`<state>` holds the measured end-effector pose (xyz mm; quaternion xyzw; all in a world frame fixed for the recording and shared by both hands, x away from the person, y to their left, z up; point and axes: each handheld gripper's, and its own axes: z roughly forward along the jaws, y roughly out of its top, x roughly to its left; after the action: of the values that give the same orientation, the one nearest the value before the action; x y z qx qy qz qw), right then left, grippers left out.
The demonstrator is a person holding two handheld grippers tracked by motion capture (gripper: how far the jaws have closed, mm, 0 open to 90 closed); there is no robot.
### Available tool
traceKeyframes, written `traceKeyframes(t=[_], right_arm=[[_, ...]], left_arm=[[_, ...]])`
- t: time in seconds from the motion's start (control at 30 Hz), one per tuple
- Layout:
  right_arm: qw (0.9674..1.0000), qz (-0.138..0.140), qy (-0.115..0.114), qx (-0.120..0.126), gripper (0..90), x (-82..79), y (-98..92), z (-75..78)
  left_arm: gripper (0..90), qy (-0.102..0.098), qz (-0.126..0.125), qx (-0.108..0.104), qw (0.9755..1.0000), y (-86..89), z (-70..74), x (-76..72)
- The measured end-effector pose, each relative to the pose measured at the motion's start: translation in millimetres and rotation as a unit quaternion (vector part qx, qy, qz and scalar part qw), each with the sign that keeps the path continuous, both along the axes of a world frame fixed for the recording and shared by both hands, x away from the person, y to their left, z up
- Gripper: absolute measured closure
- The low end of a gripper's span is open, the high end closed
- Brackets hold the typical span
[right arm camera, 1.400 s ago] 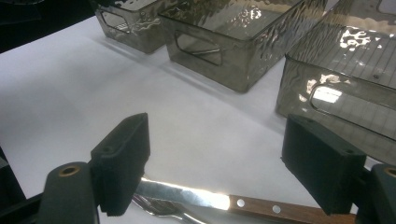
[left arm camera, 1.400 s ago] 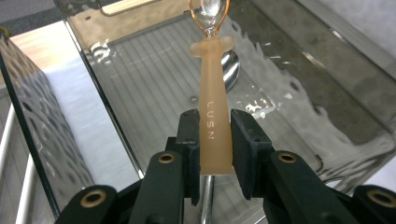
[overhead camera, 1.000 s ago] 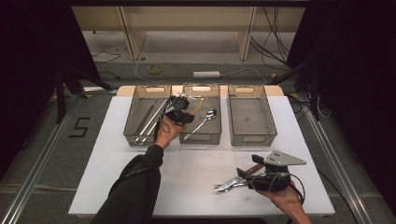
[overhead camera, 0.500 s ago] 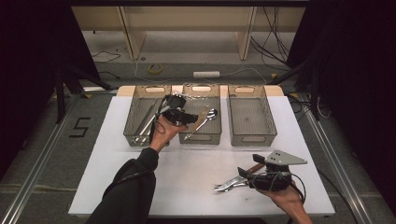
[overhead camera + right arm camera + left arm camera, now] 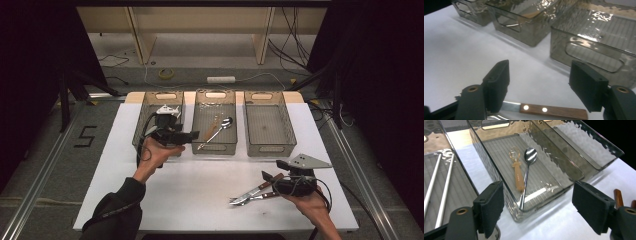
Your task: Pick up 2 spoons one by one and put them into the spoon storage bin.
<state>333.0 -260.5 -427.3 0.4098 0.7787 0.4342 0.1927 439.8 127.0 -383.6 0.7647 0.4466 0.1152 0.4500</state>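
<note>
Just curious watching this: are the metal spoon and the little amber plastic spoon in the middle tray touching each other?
Touching, it seems: the left gripper view shows the metal spoon handle lying against the amber spoon handle's lower end, with no gap there.

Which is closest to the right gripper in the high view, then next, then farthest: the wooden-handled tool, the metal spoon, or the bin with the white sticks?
From the right gripper:
1. Wooden-handled tool, on the table right by its jaws.
2. Metal spoon, in the middle bin.
3. Bin with the white sticks, at the far left of the row.
</note>
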Motion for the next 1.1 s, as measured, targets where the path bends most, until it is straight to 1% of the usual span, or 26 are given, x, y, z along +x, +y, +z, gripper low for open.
traceKeyframes(t=[0.07,0.2,0.23,0.37,0.47,0.53,0.57,0.73,0.83,0.93,1.07,1.1], right_arm=[[1.0,-0.002,0.003,-0.001,39.0,3.1,-2.8,-0.9],[0.9998,-0.012,0.012,-0.011,46.4,9.6,-7.9,-4.1],[0.9997,-0.014,0.014,-0.014,47.8,11.2,-9.0,-4.9],[0.9995,-0.016,0.022,-0.017,54.5,16.6,-12.5,-6.7],[0.9994,-0.02,0.024,-0.018,58.0,20.1,-14.7,-7.6],[0.9992,-0.022,0.027,-0.018,59.9,22.5,-16.2,-8.3],[0.9992,-0.023,0.027,-0.019,61.2,23.7,-17.2,-8.7],[0.9988,-0.027,0.037,-0.018,67.7,29.1,-19.8,-11.0],[0.9984,-0.026,0.044,-0.024,73.1,32.3,-20.8,-13.4],[0.9981,-0.024,0.05,-0.028,77.6,35.4,-22.1,-16.1],[0.9975,-0.021,0.057,-0.037,82.6,39.1,-24.2,-19.3],[0.9972,-0.023,0.06,-0.039,83.6,40.0,-24.4,-20.4]], left_arm=[[23.3,-0.009,-0.007,-0.003,0.9999,4.2,-2.1,-7.2],[22.1,-0.02,-0.011,-0.01,0.9997,11.1,-7.1,-18.8],[22.0,-0.022,-0.015,-0.012,0.9996,11.9,-8.8,-21.4],[20.2,-0.029,-0.03,0.002,0.9991,16.8,-16.3,-33.6],[19.6,-0.031,-0.029,0.0,0.9991,22.4,-21.5,-44.8],[19.4,-0.034,-0.027,-0.005,0.999,26.8,-24.7,-52.0],[19.3,-0.034,-0.027,-0.007,0.999,28.9,-25.7,-55.3],[19.0,-0.046,-0.024,-0.02,0.9985,36.0,-27.8,-70.2],[19.0,-0.05,-0.023,-0.019,0.9983,37.7,-31.2,-77.0],[18.9,-0.053,-0.024,-0.012,0.9982,38.0,-33.8,-81.8],[18.9,-0.058,-0.023,-0.016,0.9979,38.3,-35.5,-88.6],[18.9,-0.059,-0.025,-0.013,0.9978,38.2,-35.9,-90.2]])
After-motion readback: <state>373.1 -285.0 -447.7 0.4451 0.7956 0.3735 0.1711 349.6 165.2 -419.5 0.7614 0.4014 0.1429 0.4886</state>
